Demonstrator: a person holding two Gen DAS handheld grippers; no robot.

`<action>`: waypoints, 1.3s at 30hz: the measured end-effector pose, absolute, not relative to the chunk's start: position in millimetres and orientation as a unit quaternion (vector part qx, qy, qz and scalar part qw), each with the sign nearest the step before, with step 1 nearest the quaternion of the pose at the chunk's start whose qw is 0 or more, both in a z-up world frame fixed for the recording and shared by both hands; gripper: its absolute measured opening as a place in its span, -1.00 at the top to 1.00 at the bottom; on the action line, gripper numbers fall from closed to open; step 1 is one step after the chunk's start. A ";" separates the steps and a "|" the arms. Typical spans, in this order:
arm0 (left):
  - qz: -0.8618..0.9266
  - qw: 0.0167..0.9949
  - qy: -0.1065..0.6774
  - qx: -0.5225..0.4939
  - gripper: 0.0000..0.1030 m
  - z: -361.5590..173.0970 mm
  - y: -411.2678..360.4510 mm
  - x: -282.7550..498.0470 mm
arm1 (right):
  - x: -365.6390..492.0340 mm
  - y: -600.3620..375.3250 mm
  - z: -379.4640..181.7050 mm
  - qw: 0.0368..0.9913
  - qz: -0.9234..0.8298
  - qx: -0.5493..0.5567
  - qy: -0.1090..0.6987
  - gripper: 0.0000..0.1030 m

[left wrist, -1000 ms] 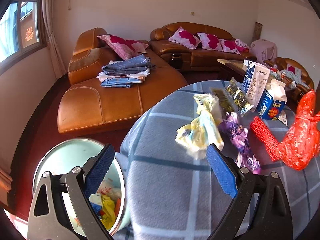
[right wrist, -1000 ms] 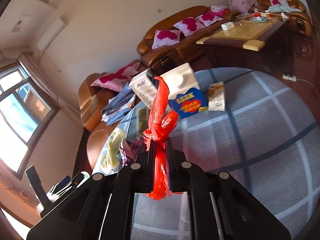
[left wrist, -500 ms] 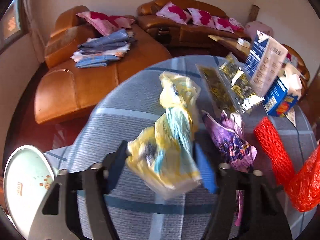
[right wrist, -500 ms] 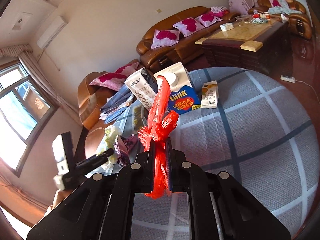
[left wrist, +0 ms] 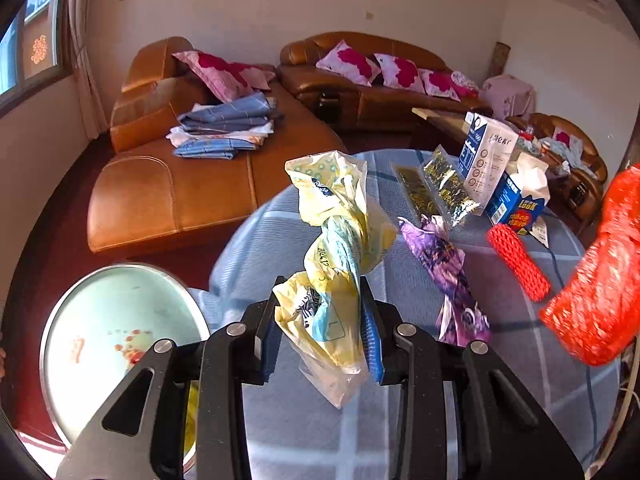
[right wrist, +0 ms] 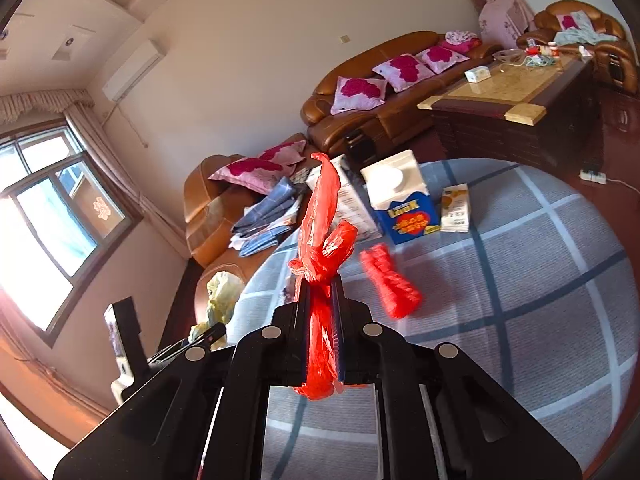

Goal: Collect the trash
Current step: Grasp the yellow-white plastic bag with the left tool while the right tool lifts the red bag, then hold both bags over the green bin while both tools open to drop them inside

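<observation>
While left tool closes on yellow bag, only left view shows bin; right tool pinches red bag.

Daylight streaming through a curtained window, pale walls, brown leather sofas lining them, dark red floor, wooden coffee table standing nearby.

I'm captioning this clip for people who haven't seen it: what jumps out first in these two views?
The red plastic bag pinched in the shut right gripper stands up at the centre of the right wrist view. In the left wrist view, the left gripper is closing around a crumpled yellow bag over the blue checked tablecloth. A red mesh net lies beside a purple wrapper, with the trash bin at lower left.
</observation>
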State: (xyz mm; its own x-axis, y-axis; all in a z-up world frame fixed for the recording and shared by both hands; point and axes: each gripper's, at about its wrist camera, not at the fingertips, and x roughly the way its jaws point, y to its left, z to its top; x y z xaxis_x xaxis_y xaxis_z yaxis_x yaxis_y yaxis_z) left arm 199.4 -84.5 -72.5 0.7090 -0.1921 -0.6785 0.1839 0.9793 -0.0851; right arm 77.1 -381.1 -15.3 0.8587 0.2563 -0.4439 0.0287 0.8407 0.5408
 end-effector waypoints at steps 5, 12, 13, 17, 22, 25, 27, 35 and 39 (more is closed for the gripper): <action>-0.078 0.934 0.348 -0.010 0.34 -59.0 -44.8 161.4 | 78.6 -343.7 -15.6 0.922 0.092 0.263 0.269 0.80; -0.036 0.939 0.342 -0.016 0.33 -56.9 16.1 126.3 | 76.8 -296.3 -16.7 0.921 0.116 0.245 0.281 0.80; -0.031 0.939 0.342 -0.016 0.33 -57.9 22.3 122.7 | 76.6 -289.0 -16.6 0.921 0.119 0.240 0.282 0.80; -0.005 0.940 0.342 -0.010 0.33 -60.7 45.5 111.7 | 78.2 -262.2 -18.1 0.921 0.134 0.224 0.290 0.80; 0.025 0.941 0.338 -0.005 0.32 -63.4 67.7 104.0 | 80.9 -225.3 -21.1 0.917 0.159 0.207 0.303 0.80; 0.031 0.942 0.335 -0.009 0.32 -63.2 76.1 102.6 | 81.1 -204.5 -20.4 0.916 0.172 0.192 0.308 0.80; 0.035 0.942 0.335 -0.010 0.32 -64.0 79.2 102.6 | 81.3 -192.8 -19.5 0.915 0.179 0.186 0.311 0.80; 0.045 0.940 0.337 -0.016 0.32 -68.4 82.6 108.1 | 84.5 -150.5 -14.8 0.913 0.202 0.156 0.318 0.80; 0.054 0.940 0.336 -0.012 0.32 -70.0 84.6 108.4 | 88.3 -135.5 -12.6 0.915 0.206 0.145 0.317 0.80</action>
State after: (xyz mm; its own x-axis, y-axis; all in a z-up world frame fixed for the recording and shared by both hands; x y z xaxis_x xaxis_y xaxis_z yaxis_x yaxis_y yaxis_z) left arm 108.4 84.6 -70.0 0.7684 0.0942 -0.6330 -0.1105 0.9938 0.0138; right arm 88.3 -135.5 -12.6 0.7147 0.4685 -0.5192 -0.2850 0.8731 0.3955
